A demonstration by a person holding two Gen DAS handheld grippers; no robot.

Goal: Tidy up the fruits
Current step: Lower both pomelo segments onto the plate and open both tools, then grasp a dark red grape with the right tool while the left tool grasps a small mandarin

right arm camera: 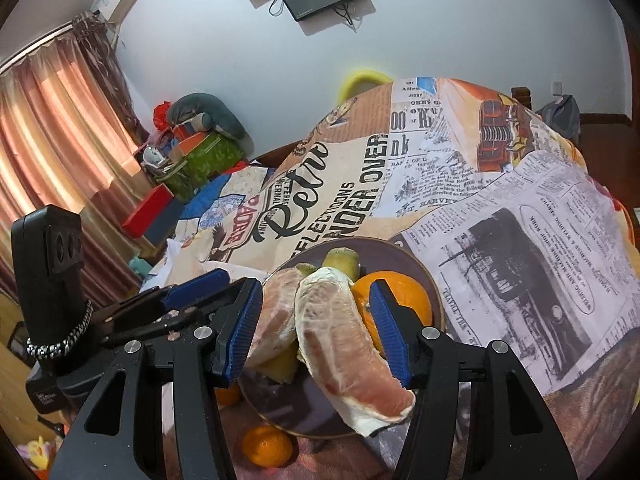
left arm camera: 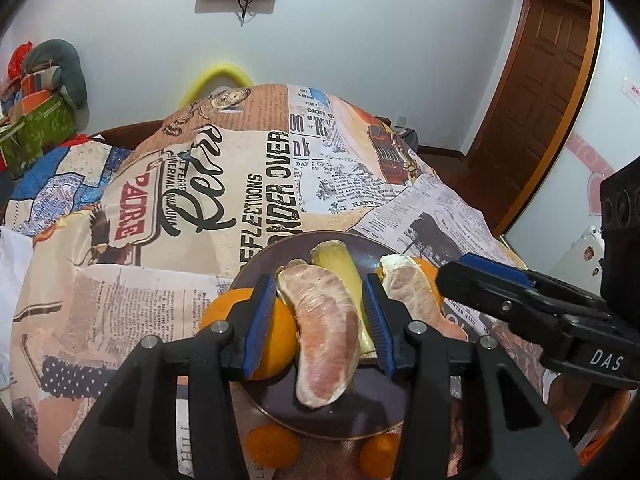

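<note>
Two peeled pink pomelo segments, both on the dark purple round plate (left arm camera: 360,408) over the newspaper-print cloth (left arm camera: 140,320).

Left gripper (left arm camera: 320,320) first: spread wide, blue pads either side of the nearer pomelo segment (left arm camera: 326,332), flanking it closely with slim gaps showing. Runs lengthwise along the fingers, that segment, narrow tip pointing away towards the far rim, cut pink end towards the camera. Curves slightly, bulge to the right. Just beside the left pad, a big round orange (left arm camera: 224,308) at the plate's edge. Behind the segment, a pale yellow-green stalk piece (left arm camera: 334,264), also lying far-to-near.

Over to the right gripper (right arm camera: 316,334): likewise gaping, astride the second pomelo segment (right arm camera: 344,340). Same story on the long axis, in line with the fingers, white pithy tip pointing away, thick end reaching out past the plate's near rim. Touching or clear of the right pad, hard to call. Tucked behind it, another orange (right arm camera: 400,292).

Off the plate, just beside its near rim, two small mandarins (left arm camera: 274,446) on the cloth.
</note>
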